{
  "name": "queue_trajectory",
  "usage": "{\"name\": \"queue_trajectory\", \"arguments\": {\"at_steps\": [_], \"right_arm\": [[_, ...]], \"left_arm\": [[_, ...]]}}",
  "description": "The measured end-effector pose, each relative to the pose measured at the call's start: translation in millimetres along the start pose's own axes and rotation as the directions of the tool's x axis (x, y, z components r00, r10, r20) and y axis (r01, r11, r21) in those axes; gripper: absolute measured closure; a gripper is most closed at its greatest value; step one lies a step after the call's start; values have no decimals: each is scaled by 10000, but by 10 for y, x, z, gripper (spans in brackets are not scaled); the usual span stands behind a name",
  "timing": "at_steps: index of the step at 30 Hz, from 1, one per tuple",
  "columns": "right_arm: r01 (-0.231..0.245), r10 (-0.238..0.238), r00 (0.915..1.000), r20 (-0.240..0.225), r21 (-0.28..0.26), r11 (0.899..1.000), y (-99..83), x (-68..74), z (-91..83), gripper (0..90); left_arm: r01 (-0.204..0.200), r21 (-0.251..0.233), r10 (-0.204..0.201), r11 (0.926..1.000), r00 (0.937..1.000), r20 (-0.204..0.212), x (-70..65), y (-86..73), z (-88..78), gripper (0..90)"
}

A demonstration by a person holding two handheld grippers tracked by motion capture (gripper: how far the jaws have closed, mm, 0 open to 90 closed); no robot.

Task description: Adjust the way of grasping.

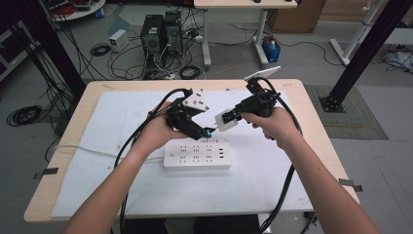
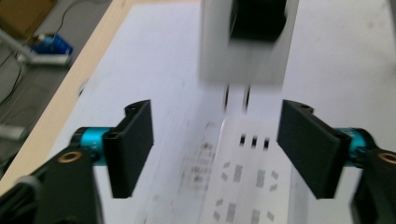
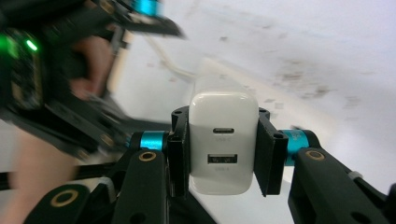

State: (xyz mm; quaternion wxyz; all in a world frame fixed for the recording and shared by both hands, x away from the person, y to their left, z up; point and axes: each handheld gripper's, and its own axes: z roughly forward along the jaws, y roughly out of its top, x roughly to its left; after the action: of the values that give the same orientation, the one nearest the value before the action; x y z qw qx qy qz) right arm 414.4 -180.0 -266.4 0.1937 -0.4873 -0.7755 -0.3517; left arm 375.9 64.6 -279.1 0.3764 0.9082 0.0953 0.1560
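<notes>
Both forearms are extended from the bottom edge of the high view, converging over the middle of the table (image 1: 311,146), which is covered by a white sheet (image 1: 122,117). The left gripper (image 1: 207,131) is held low by the left hand (image 1: 156,130), angled rightward, its jaws spread wide with nothing between them; this is confirmed in the left gripper view (image 2: 215,149). The right gripper (image 1: 229,117) is held by the right hand (image 1: 272,124), pointed leftward, and a white USB charger (image 3: 223,140) is pinched between its jaws, raised just above the far edge of the white power strip (image 1: 197,155). Two ports are seen on the charger face in the right gripper view. In the left gripper view the charger (image 2: 245,42) is blurred and cut off at the top, two prongs hanging toward the strip's sockets (image 2: 254,140). Whether the prongs touch the strip cannot be told. The strip's cord (image 1: 87,150) is partly hidden beneath the left forearm.
</notes>
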Motion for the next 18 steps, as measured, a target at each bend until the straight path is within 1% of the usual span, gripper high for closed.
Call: {"name": "queue_trajectory", "arguments": {"at_steps": [1,2,3,4,5,6,7,8,9,10,11,12,13,14,15,16,17,18], "right_arm": [[126,-126,9997,188,20,9999,-1,-8,-38,623],[172,-172,9994,315,-8,9999,-3,-12,-82,624],[502,-498,9961,732,-33,9987,-4,0,-129,624],[746,-751,9912,1093,79,9972,-3,14,-168,624],[908,-938,9849,1457,268,9955,-2,27,-206,623],[1175,-1240,9730,1945,446,9921,-3,54,-238,623],[1430,-1544,9595,2357,650,9876,-5,82,-263,623],[1573,-1747,9473,2684,852,9839,-8,101,-290,623],[1715,-1959,9349,2960,1063,9794,-11,122,-308,623],[1965,-2301,9166,3268,1330,9715,-18,144,-328,623],[2033,-2441,9058,3463,1503,9675,-23,158,-338,623],[2171,-2716,8869,3737,1816,9591,-33,172,-347,623],[2226,-2868,8742,3918,2015,9538,-40,176,-355,623],[2294,-3009,8643,4031,2166,9489,-46,174,-359,623],[2339,-3168,8521,4167,2383,9426,-55,175,-364,623],[2363,-3311,8407,4284,2600,9363,-64,173,-365,623],[2392,-3483,8265,4423,2841,9285,-73,166,-370,623],[2345,-3489,8223,4496,2909,9276,-78,164,-374,623]], "left_arm": [[212,278,-211,9994,9998,-20,20,-34,-40,241],[284,601,-274,9978,9995,-183,38,-73,-85,240],[419,951,-393,9946,9988,-296,57,-115,-125,240],[575,1380,-531,9888,9979,-359,82,-158,-167,239],[812,1771,-752,9808,9964,-402,104,-205,-202,223],[1032,2201,-946,9700,9943,-495,124,-250,-240,195],[1134,2551,-977,9603,9925,-733,141,-294,-281,194],[1248,2840,-1031,9507,9906,-900,159,-342,-322,194],[1512,3165,-1282,9365,9874,-923,189,-406,-368,194],[1638,3382,-1387,9267,9855,-974,207,-438,-400,194],[1881,3517,-1572,9170,9809,-1147,231,-496,-447,194],[2146,3619,-1826,9072,9757,-1209,250,-542,-482,194],[2285,3769,-1963,8976,9729,-1225,270,-574,-507,194],[2440,3938,-2091,8862,9692,-1301,294,-612,-539,194],[2617,4090,-2214,8742,9645,-1439,315,-652,-568,194],[2885,4330,-2453,8540,9571,-1540,342,-701,-594,194],[2934,4524,-2496,8422,9558,-1552,361,-726,-609,194],[3026,4701,-2579,8291,9531,-1586,377,-762,-621,194]]}}
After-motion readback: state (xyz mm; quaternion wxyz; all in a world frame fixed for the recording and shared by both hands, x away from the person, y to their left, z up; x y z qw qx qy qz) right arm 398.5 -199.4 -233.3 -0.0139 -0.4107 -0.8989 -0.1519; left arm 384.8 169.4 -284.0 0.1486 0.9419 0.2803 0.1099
